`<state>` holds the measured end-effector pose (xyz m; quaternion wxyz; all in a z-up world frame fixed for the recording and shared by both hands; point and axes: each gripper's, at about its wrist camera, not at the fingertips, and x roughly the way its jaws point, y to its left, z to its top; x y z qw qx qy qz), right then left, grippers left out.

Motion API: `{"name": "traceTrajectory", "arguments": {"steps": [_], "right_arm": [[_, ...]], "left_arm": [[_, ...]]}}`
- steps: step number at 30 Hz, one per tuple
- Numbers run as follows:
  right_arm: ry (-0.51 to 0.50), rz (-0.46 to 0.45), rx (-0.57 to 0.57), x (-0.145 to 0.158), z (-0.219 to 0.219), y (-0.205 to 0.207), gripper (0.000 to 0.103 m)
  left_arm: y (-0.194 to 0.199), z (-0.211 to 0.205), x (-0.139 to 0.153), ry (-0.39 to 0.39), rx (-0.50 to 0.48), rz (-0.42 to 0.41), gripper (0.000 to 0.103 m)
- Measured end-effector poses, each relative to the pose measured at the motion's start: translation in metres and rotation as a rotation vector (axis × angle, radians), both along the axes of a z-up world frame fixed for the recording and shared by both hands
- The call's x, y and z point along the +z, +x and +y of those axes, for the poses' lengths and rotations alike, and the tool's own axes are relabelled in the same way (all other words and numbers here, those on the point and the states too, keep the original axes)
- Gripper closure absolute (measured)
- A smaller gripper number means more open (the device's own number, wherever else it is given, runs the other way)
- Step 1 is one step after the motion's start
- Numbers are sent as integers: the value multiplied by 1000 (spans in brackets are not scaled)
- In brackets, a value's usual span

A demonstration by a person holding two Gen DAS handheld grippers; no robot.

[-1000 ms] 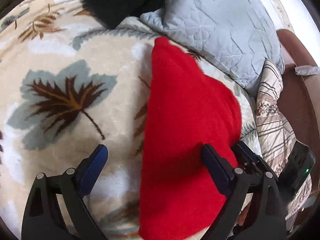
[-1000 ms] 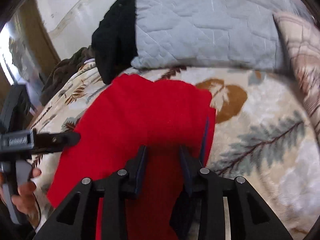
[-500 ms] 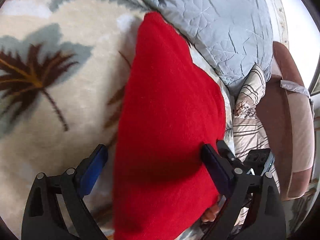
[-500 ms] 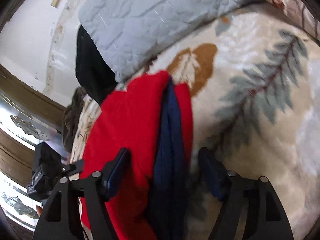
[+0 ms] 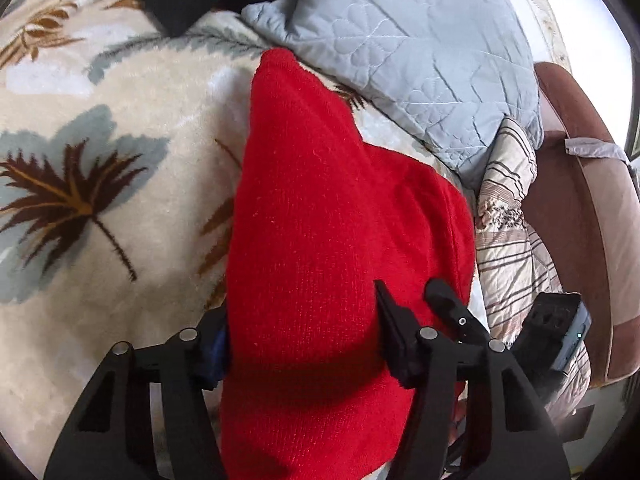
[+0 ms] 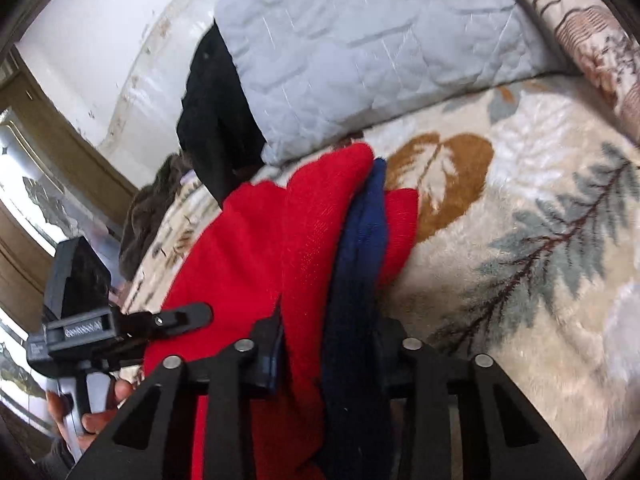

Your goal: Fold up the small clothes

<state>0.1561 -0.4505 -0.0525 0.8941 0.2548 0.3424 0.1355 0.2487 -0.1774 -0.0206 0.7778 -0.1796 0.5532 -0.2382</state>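
Observation:
A small red knit garment (image 5: 320, 240) with a navy blue layer (image 6: 360, 248) lies folded on a cream leaf-patterned blanket (image 5: 120, 184). My left gripper (image 5: 304, 320) has its jaws closed in on the near end of the red garment, which fills the gap between them. My right gripper (image 6: 332, 344) is shut on the red and navy layers at the garment's right side. The right gripper also shows at the garment's right edge in the left wrist view (image 5: 456, 312). The left gripper shows in the right wrist view (image 6: 176, 316), held by a hand.
A grey quilted pillow (image 5: 408, 52) lies behind the garment, with a black garment (image 6: 216, 120) beside it. A striped cushion (image 5: 512, 216) and a brown chair (image 5: 580, 184) stand to the right. A dark brown cloth (image 6: 148, 216) lies at the blanket's far left.
Both grippers have closed from open onto the garment. The left camera has pulled back, and the right gripper's jaws now pinch the red and navy layers.

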Motion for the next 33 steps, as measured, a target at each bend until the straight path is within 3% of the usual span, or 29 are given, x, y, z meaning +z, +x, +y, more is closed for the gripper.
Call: {"name": "traceTrajectory", "arguments": {"steps": [7,16,21,23,25,27,29,33], "right_arm": [[-3,-13,6,14,25,-34,71],[73,-30,57,16,82,-75,71],[123,1,86,-2,109,-86,71],[128,31,81,-19,114,-86,69],[147,49,49,-35,112,-87,60],[208,53,11,-36,104,-89,59],[181,13,-33,-24,99,-94,56],[100,-109,-78,2,97,-90,56]], "left_arm": [[-34,27,25,41,3,-71,43],[-85,90,36,97,43,-113,43],[-100,121,16,124,63,-75,42],[-100,128,-2,138,65,-45,36],[-102,140,-13,91,76,-62,27],[-104,149,-10,50,71,-65,28],[-106,157,4,11,91,-109,29],[-95,154,34,43,107,-259,29]]}}
